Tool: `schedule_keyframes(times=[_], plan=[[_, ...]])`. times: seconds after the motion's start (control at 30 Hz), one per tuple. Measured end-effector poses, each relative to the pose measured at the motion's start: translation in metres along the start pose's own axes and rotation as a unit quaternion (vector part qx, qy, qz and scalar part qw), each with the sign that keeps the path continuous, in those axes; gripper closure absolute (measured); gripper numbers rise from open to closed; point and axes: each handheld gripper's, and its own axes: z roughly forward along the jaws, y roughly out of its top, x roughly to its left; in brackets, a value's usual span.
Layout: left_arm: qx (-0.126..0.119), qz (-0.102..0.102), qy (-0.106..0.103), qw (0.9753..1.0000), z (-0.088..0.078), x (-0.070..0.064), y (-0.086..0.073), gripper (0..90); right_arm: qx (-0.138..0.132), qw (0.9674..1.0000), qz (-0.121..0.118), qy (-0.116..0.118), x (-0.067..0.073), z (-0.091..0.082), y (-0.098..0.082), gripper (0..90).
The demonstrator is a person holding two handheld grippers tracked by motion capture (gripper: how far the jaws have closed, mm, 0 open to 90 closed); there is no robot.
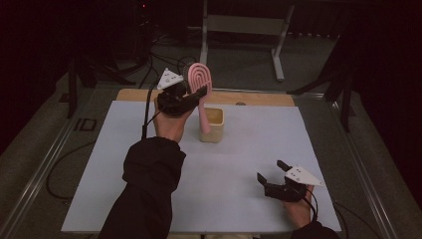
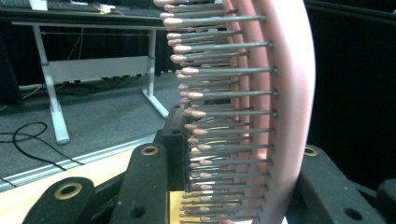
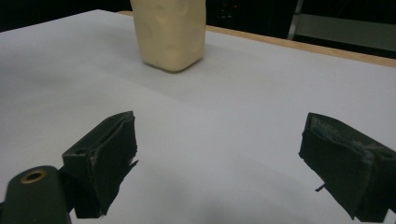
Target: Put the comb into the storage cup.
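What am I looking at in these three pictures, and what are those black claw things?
A person sits at a table covered by a white sheet, holding a hand-held gripper in each hand. One camera looks down from above; the other two ride on the grippers. The left hand-held gripper is clamped on a pink hairbrush, its handle standing in a cream cup; its camera shows the bristles close up. The right hand-held gripper rests open near the table's front, holding nothing.

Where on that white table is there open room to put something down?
Most of the white mat is bare: the wide middle between the cream cup and the right gripper, plus the right side. It is crowded at the back, where the left gripper holds the pink hairbrush over the cup.
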Motion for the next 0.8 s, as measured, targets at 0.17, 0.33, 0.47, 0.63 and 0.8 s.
schedule_keyframes(times=[0.17, 0.33, 0.47, 0.63, 0.8], plan=[[-0.003, -0.001, 0.008, 1.0000, 0.005, 0.003, 0.004, 64.8, -0.001, 1.0000, 0.004, 0.001, 0.000, -0.001, 0.000, 10.7], [-0.006, 0.001, 0.018, 0.9998, 0.013, 0.005, 0.006, 64.8, -0.003, 1.0000, 0.004, 0.002, -0.001, -0.001, 0.000, 10.7], [-0.001, 0.007, 0.025, 0.9997, 0.020, 0.005, 0.007, 64.8, -0.006, 1.0000, 0.006, 0.002, -0.002, -0.001, 0.000, 10.7], [0.000, 0.014, 0.030, 0.9995, 0.028, 0.003, 0.009, 64.8, -0.005, 1.0000, 0.006, 0.001, -0.002, -0.001, 0.000, 10.7], [-0.003, 0.010, 0.038, 0.9992, 0.032, 0.004, 0.009, 64.8, -0.005, 1.0000, 0.006, 0.003, -0.003, -0.001, 0.000, 10.7]])
